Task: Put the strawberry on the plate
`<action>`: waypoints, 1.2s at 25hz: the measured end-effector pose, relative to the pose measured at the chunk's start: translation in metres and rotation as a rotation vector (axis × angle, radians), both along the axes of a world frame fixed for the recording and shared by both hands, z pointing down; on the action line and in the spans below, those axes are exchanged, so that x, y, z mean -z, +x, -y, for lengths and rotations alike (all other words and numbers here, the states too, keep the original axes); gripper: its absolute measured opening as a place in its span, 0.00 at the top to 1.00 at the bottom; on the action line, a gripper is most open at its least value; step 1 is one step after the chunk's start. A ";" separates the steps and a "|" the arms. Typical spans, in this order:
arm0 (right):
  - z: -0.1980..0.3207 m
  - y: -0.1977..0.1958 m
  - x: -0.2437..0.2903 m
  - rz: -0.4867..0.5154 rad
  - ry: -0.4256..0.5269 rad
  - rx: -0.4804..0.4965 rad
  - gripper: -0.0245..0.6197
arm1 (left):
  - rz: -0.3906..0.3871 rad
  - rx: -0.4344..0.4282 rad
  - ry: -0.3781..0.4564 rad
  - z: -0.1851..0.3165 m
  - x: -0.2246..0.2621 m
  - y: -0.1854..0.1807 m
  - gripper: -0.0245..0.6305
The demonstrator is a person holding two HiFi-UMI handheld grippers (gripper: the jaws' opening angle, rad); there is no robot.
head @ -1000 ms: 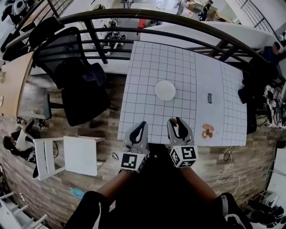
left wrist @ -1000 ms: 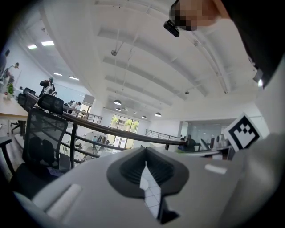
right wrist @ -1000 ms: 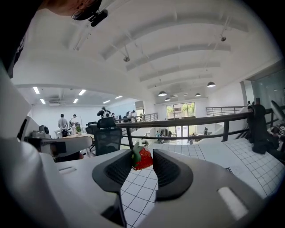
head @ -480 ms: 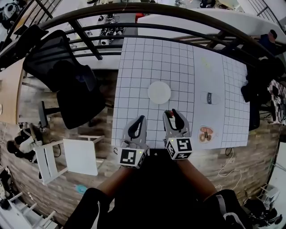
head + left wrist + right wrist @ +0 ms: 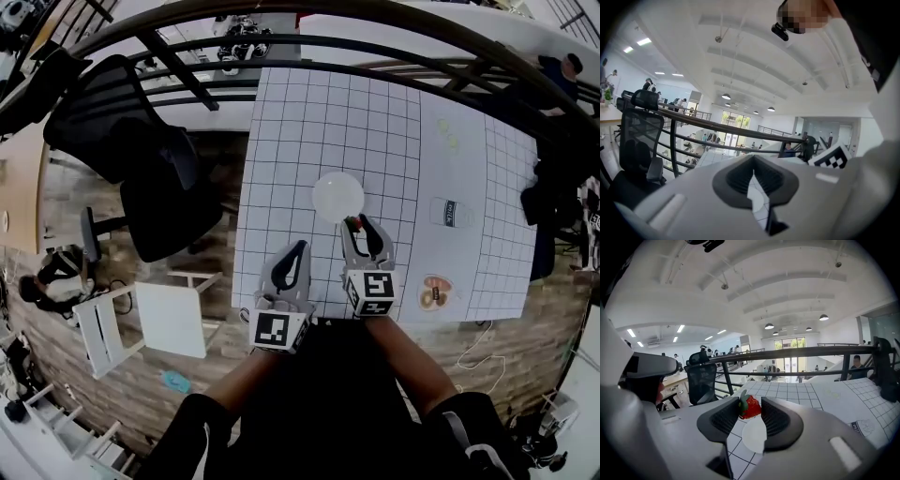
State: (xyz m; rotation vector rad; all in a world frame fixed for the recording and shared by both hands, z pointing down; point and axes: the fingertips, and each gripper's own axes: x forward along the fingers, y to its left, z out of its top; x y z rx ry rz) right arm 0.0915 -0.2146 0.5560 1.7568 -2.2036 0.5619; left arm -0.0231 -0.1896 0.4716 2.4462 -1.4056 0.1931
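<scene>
Here, the strawberry (image 5: 750, 407), red with its green leaves turned to the left, is seen clamped between the pads of the right hand-held gripper (image 5: 750, 405), close to the tips. In the head view the strawberry (image 5: 353, 223) is found at the near rim of the plate (image 5: 336, 192), a round white one. Whether the fruit is over the rim or just beside it cannot be told. In the right gripper view part of the plate (image 5: 755, 436) is shown in the gap between the jaws, below the fruit.

The plate is set on the desk (image 5: 309, 122), which is covered with a white sheet ruled in a dark grid. The right hand-held gripper (image 5: 357, 227) is held over the near part of that desk. The left hand-held gripper (image 5: 300, 247) is held beside it, apart from the plate. In its own view the left hand-held gripper (image 5: 753, 163) is seen clenched, its tips together, with nothing grasped.

A black office chair (image 5: 141, 159) is placed to the left of the desk, and a dark curved railing (image 5: 375, 17) is seen beyond it.
</scene>
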 end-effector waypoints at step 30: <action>0.062 -0.002 -0.141 -0.092 -0.178 0.142 0.73 | 0.034 0.060 -0.054 0.029 -0.031 -0.003 0.95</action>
